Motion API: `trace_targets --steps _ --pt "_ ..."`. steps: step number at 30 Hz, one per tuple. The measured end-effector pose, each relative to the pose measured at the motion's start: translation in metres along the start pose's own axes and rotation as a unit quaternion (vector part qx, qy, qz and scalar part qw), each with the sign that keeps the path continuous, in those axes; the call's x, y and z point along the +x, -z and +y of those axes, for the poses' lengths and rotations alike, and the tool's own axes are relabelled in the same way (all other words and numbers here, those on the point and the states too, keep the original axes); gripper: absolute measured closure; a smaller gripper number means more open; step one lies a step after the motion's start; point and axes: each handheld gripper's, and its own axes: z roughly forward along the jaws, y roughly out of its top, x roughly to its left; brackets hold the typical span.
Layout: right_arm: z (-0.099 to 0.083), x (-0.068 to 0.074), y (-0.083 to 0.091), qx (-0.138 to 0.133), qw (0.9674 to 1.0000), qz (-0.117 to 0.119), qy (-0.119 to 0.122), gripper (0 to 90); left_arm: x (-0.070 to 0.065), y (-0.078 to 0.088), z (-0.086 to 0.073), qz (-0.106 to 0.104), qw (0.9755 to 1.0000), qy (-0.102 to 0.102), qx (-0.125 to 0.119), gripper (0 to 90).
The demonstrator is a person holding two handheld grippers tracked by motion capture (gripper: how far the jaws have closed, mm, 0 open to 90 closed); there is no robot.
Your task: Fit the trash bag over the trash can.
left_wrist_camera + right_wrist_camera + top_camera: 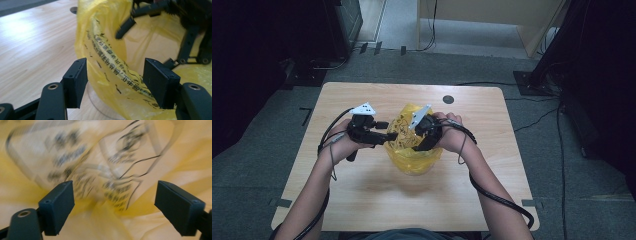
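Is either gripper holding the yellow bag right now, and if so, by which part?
Neither. The left gripper straddles the bag at its rim with open jaws, pads apart from the film. The right gripper is open over the bag's inside.

Bag (pixel 413 150) mid-table (pixel 362 195), between left gripper (pixel 388 136), right gripper (pixel 421 145)

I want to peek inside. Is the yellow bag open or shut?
Open. The bag's mouth gapes wide in the left gripper view, its printed rim curling round.

Light wooden table (pixel 362 195), round dark spot (pixel 448 99) near far edge, possibly hole; grey carpet (pixel 257 165) around.
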Motion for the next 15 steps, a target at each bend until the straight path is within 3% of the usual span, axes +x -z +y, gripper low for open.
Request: trace_targets --steps 1,2,8,11,15 --pt "0.000 0.001 -0.001 0.023 0.9995 0.022 -0.008 31.0 0.000 0.000 0.000 0.000 1.0000 0.003 -0.001 35.9" --pt "-0.001 0.001 -0.002 0.033 0.9984 0.035 -0.028 34.3 0.000 -0.001 0.000 -0.002 1.0000 0.004 -0.002 35.6" --pt "-0.004 -0.004 0.001 0.003 0.9956 0.079 -0.050 29.4 0.002 -0.002 -0.002 -0.007 0.9999 0.006 -0.008 34.0" --pt "-0.004 -0.005 0.005 -0.031 0.9948 0.077 -0.058 28.1 0.002 -0.001 -0.001 -0.008 0.9999 0.001 -0.009 34.0" --pt "0.004 -0.007 0.010 -0.073 0.9943 0.038 -0.068 27.4 0.001 0.000 -0.001 -0.005 0.9999 -0.004 -0.013 34.0"
